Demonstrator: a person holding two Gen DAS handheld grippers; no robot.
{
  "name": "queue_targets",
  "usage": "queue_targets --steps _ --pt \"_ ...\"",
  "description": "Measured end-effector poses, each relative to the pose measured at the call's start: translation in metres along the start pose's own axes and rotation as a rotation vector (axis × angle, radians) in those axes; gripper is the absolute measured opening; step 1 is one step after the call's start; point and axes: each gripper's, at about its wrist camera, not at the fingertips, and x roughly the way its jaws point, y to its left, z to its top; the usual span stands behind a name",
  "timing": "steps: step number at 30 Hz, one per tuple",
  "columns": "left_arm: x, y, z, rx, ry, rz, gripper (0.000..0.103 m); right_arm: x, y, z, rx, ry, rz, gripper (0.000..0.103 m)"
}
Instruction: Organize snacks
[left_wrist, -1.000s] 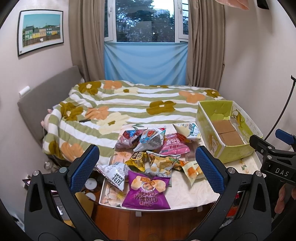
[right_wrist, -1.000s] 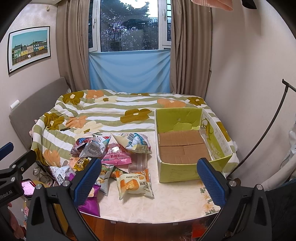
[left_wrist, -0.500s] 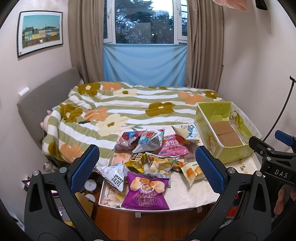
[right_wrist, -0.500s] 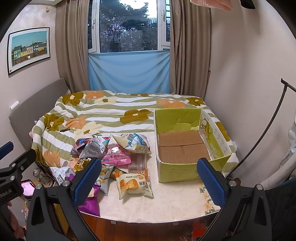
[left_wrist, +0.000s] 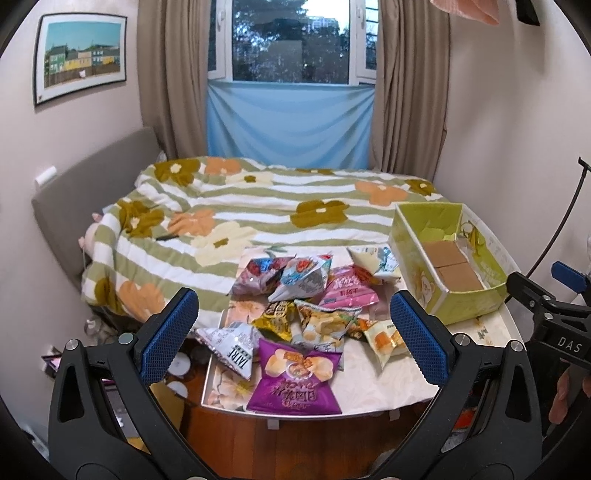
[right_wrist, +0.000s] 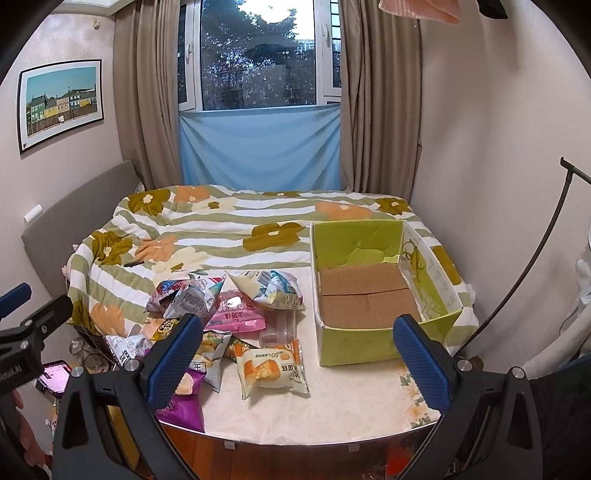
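Note:
Several snack bags lie in a heap on the left half of a small white table. A purple chip bag is nearest, a pink bag sits mid-heap, and an orange-and-white bread bag lies toward the box. An open green cardboard box stands empty on the table's right. My left gripper is open above the table's near edge, facing the heap. My right gripper is open, between bread bag and box.
A bed with a striped floral blanket lies right behind the table. A clear plastic cup lies by the pink bag. Walls close in on both sides, and a black cable runs along the right wall.
The view has shifted only slightly. Both grippers stay open and no snack has moved.

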Motion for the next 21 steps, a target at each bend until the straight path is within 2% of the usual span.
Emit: queue_targets --steps 7,13,18,21 --pt "0.035 0.018 -0.023 -0.001 0.148 -0.032 0.102 0.013 0.002 -0.012 0.047 0.073 0.036 0.103" --pt "0.092 0.028 -0.059 -0.047 0.327 -0.109 0.102 0.044 -0.003 -0.034 0.052 0.149 0.027 0.103" --pt "0.139 0.017 -0.088 -0.054 0.432 -0.111 0.102 0.078 -0.008 -0.049 0.045 0.251 0.092 0.103" --pt "0.159 0.011 -0.102 -0.074 0.479 -0.093 0.102 0.102 -0.007 -0.054 0.032 0.259 0.147 0.103"
